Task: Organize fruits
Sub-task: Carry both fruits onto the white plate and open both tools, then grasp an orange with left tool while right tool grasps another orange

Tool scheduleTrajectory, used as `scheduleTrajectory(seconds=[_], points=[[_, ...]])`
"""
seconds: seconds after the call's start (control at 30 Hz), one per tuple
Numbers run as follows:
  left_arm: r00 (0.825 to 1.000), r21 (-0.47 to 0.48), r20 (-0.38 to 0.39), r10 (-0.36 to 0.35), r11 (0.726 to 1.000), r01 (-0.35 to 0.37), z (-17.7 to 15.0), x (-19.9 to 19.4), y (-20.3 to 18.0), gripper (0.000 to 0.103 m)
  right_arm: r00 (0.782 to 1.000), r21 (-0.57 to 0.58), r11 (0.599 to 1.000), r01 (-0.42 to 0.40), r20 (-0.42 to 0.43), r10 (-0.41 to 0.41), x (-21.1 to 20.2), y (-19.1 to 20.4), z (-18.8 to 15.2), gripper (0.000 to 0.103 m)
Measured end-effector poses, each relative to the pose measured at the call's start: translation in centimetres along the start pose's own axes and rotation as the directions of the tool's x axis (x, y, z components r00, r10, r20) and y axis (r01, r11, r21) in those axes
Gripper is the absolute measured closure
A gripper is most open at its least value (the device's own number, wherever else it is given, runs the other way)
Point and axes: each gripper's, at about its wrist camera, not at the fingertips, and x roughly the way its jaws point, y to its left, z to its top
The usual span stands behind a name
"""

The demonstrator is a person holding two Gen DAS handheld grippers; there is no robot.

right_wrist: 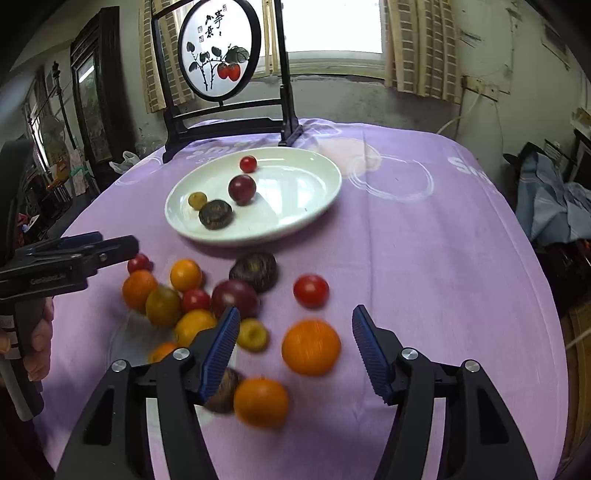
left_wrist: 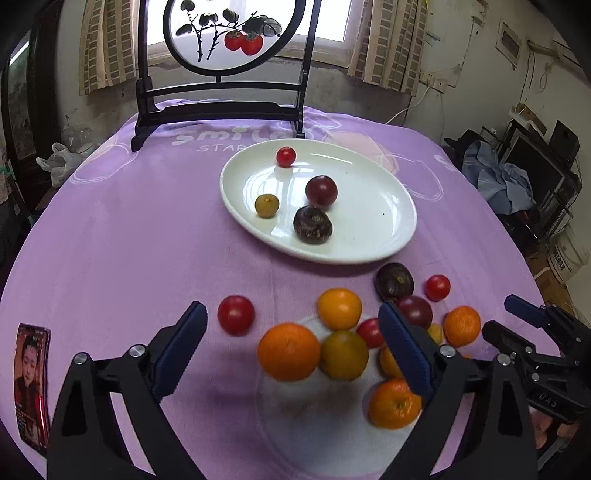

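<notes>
My left claw [left_wrist: 291, 343] is spread wide and holds nothing; it hangs over the fruit pile [left_wrist: 343, 332] at the near edge of the surface [left_wrist: 129, 240], with a big orange [left_wrist: 289, 351] between its fingers. My right claw [right_wrist: 295, 350] is wide too, empty, with another orange [right_wrist: 311, 347] between its fingers, not touching either. The white plate [right_wrist: 314, 206] sits toward the far edge of the surface, well apart from both claws. On it are 4 fruits: a small red tomato [right_wrist: 248, 164], a dark red plum [right_wrist: 242, 188], a small yellow-green fruit [right_wrist: 197, 200] and a dark brown wrinkled fruit [right_wrist: 215, 214]. A lone red tomato [left_wrist: 236, 314] lies just left of the pile. A framed fruit painting [left_wrist: 229, 33] stands at the far edge.
</notes>
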Motion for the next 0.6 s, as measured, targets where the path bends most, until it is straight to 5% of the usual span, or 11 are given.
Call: scheduleTrajectory(seconds=[0.3,0.6], points=[[1.000,0.026,-0.015,0.002,1.000,-0.002,-5.5,-1.7,0.7,0.008,0.998,0.002,1.000,0.016,-0.061,-0.015,-1.1,0.8,-5.2,0.036],[0.998,0.038,-0.062,-0.031,0.999,0.033,-8.1,-0.7,0.7,0.008,0.985,-0.032,0.996,0.078,-0.149,-0.082,1.3,1.6,-6.4,0.036]])
